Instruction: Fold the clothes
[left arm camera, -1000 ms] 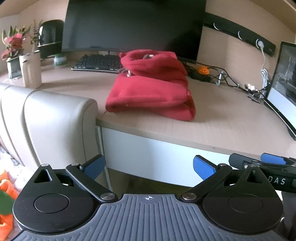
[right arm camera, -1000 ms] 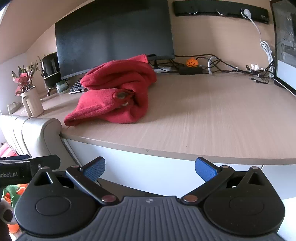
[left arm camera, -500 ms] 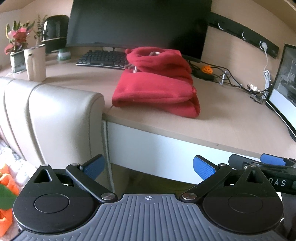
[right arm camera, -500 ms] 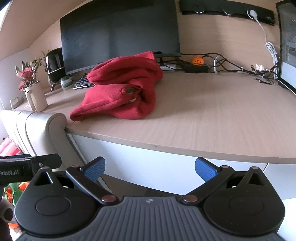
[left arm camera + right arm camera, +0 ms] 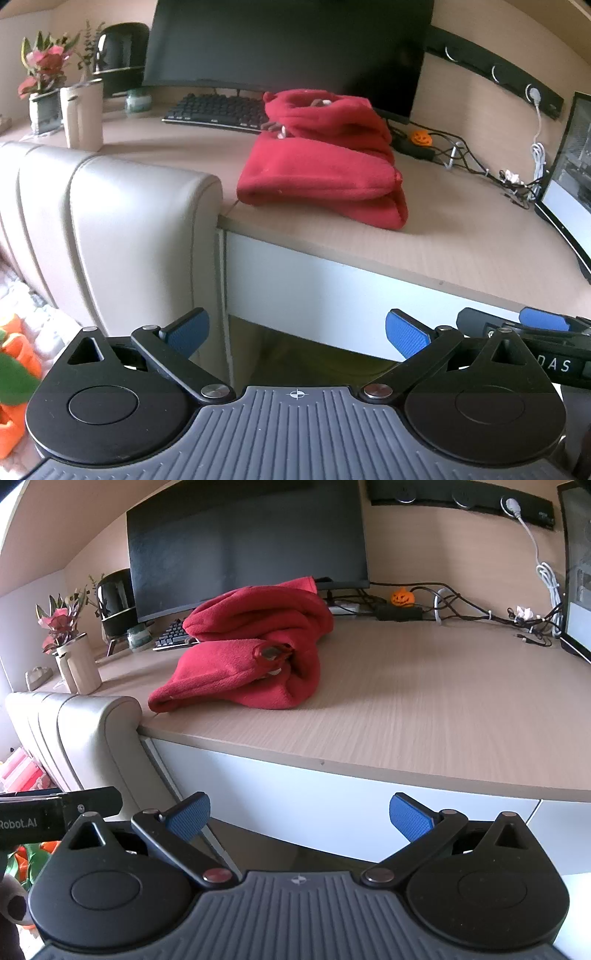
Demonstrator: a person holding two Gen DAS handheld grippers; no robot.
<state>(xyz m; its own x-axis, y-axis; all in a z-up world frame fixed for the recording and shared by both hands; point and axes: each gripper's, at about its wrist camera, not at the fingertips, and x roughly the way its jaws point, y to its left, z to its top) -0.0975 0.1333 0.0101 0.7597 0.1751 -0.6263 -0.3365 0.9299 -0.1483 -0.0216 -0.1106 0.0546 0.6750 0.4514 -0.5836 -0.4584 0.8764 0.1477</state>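
A red fleece garment lies folded in a thick bundle on the wooden desk, near its front left edge. It also shows in the right wrist view with a sleeve cuff facing me. My left gripper is open and empty, held below and in front of the desk edge. My right gripper is open and empty too, at the same low height, well short of the garment. Each gripper shows at the edge of the other's view.
A padded beige chair back stands against the desk's left front. A dark monitor, keyboard, vase with flowers and beige cup stand behind. Cables and a second screen lie right.
Both grippers have drifted slightly, so the desk and garment shift a little in each view. The garment itself has not moved and both grippers stay open.
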